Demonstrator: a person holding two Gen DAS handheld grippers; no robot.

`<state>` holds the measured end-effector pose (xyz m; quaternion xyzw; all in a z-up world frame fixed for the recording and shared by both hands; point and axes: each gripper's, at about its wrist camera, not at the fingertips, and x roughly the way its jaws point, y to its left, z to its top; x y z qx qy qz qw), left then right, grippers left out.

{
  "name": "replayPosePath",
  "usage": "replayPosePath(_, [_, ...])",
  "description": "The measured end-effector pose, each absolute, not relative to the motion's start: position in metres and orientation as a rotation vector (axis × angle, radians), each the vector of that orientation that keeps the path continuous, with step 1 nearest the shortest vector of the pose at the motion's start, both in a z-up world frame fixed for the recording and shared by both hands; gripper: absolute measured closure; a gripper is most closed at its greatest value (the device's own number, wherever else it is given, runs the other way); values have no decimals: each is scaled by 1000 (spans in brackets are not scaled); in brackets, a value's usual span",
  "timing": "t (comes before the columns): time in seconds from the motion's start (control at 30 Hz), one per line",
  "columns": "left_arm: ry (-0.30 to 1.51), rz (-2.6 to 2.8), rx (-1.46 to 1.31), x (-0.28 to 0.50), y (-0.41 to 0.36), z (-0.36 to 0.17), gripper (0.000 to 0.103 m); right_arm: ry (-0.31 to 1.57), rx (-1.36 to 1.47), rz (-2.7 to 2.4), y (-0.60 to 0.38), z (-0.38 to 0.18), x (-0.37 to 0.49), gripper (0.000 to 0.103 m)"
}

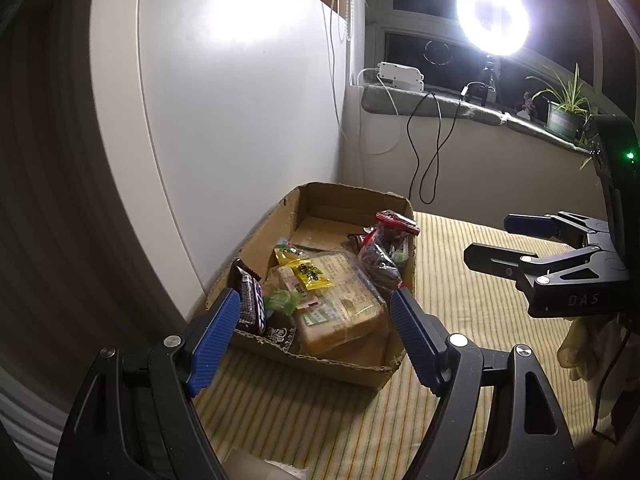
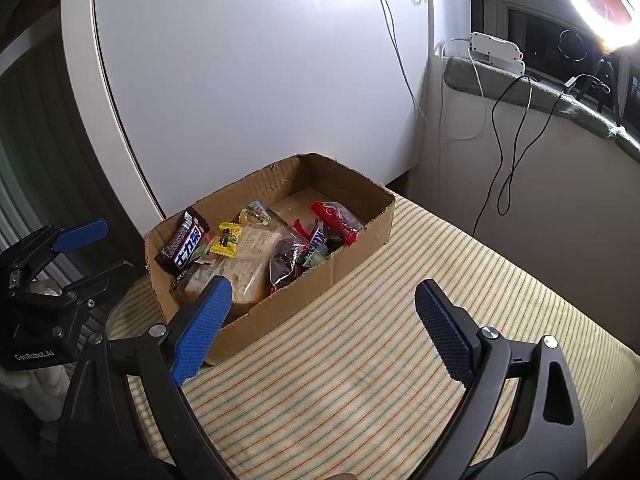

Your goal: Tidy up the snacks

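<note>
An open cardboard box [image 1: 352, 364] [image 2: 288, 308] sits on the striped cloth and holds several snacks: a dark chocolate bar [image 1: 251, 300] [image 2: 185, 246], yellow candy packets [image 1: 310, 272] [image 2: 227, 240], a wrapped bread loaf [image 1: 344, 308] [image 2: 248, 264] and clear bags with red tops [image 1: 384, 248] [image 2: 334, 222]. My left gripper [image 1: 314, 336] is open and empty, just in front of the box. My right gripper [image 2: 324, 320] is open and empty, over the cloth by the box's near wall; it also shows in the left wrist view [image 1: 486, 240].
A white cabinet panel [image 1: 240, 100] stands right behind the box. A window sill [image 1: 460, 108] carries a white power strip [image 1: 400, 75], hanging cables, a ring light [image 1: 493, 16] and a potted plant [image 1: 564, 112]. The striped cloth [image 2: 400, 340] stretches right of the box.
</note>
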<state>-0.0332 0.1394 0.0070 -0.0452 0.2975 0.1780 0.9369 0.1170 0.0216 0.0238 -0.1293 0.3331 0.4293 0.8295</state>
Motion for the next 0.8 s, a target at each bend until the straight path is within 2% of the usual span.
replayPosePath(0.8, [601,364,-84,-37,132,11,25,697,-289,907,18,24,111,8])
